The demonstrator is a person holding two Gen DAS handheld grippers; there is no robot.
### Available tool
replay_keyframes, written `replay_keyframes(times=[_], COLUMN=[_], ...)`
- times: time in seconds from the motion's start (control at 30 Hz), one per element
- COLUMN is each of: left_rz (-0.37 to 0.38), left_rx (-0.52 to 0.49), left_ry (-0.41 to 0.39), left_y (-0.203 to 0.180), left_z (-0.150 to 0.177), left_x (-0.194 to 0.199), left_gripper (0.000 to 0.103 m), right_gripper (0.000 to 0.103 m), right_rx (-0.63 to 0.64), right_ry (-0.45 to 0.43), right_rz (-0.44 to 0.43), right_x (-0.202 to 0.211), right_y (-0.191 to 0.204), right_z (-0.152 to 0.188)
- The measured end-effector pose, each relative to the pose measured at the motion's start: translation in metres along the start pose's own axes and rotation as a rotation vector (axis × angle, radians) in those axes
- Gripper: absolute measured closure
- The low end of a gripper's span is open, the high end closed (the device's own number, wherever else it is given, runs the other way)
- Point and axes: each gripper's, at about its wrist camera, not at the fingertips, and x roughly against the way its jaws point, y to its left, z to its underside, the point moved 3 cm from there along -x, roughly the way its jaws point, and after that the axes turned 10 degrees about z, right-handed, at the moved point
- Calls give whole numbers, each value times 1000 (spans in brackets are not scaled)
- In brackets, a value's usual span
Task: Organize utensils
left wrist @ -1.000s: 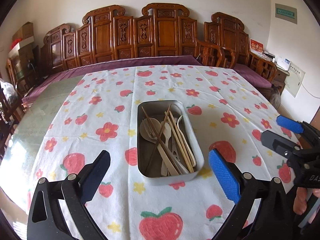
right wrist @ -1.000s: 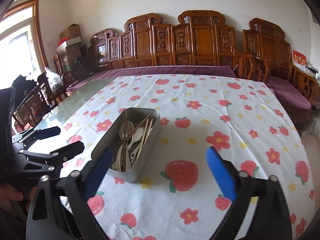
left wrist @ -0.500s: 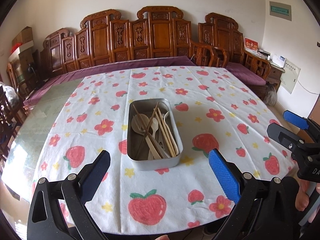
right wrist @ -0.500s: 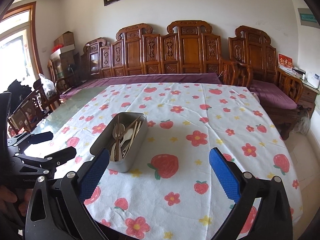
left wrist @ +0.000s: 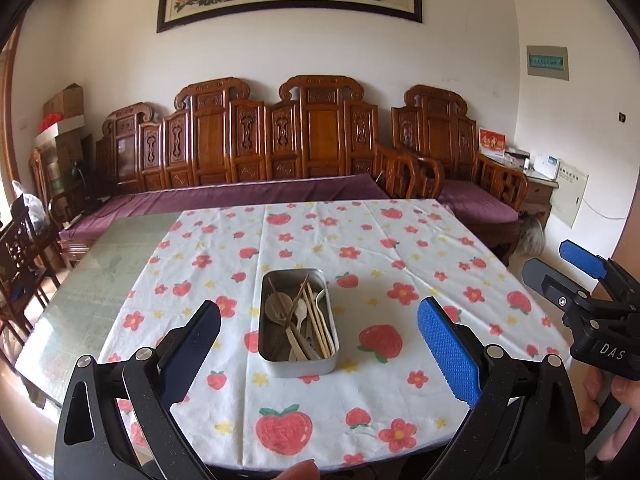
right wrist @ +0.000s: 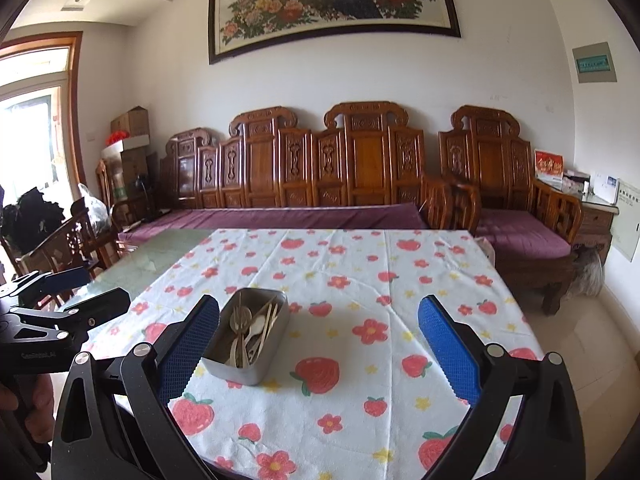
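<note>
- Hovering off the near edge of the table (left wrist: 120,256), the left gripper (left wrist: 320,344) has its two fingers spread wide with nothing between the pads; the blue ribbed pad (left wrist: 448,352) of one finger faces inward.
- The metal tin (left wrist: 298,362) sits ahead of the left fingers, framed in the gap between them and nearer the finger on the view's left, well apart from both tips.
- Inside the tin lie the utensils (left wrist: 300,320): pale wooden spoons, a fork-like piece and several chopsticks, crossed loosely over one another, some leaning against the far rim.
- The tin rests on a white tablecloth (left wrist: 400,264) printed with strawberries and red flowers, which covers most of the table and leaves a bare glassy strip beyond the left finger.
- The right gripper (right wrist: 320,344) is likewise held wide open and empty, off the near edge of the cloth.
- From the right wrist view the tin (right wrist: 248,336) sits just past the tip of the left-hand finger, angled away, with the utensils (right wrist: 252,328) showing above its rim.
- Each gripper shows in the other's view: the right one at the far right of the left view, its fingers parted, with part of a hand (left wrist: 616,396) under it; the left one at the far left of the right view.
- Beyond the fingers, behind the table, stands a carved wooden bench (left wrist: 280,140) with purple cushions, and a framed flower painting (right wrist: 332,4) hangs on the wall above.
</note>
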Motion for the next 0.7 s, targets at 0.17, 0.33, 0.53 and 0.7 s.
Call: replay_keyframes(times=[0.17, 0.33, 0.53, 0.7], left_rz=[0, -17, -23, -24], left_rx=[8, -3, -3, -4], left_ry=[-33, -63, -69, -71], left_y=[-3, -4, -4, -5], left_z=[-5, -9, -8, -7], left_x=[15, 25, 28, 29], left_gripper=[8, 8, 8, 8], right_gripper=[3, 3, 3, 3], right_rx=[6, 1, 0, -2], right_ry=[-30, -36, -35, -35], right_rz=[1, -1, -1, 1], right_x=[14, 20, 21, 22], right_y=[-2, -3, -3, -2], right_z=[-6, -7, -6, -7])
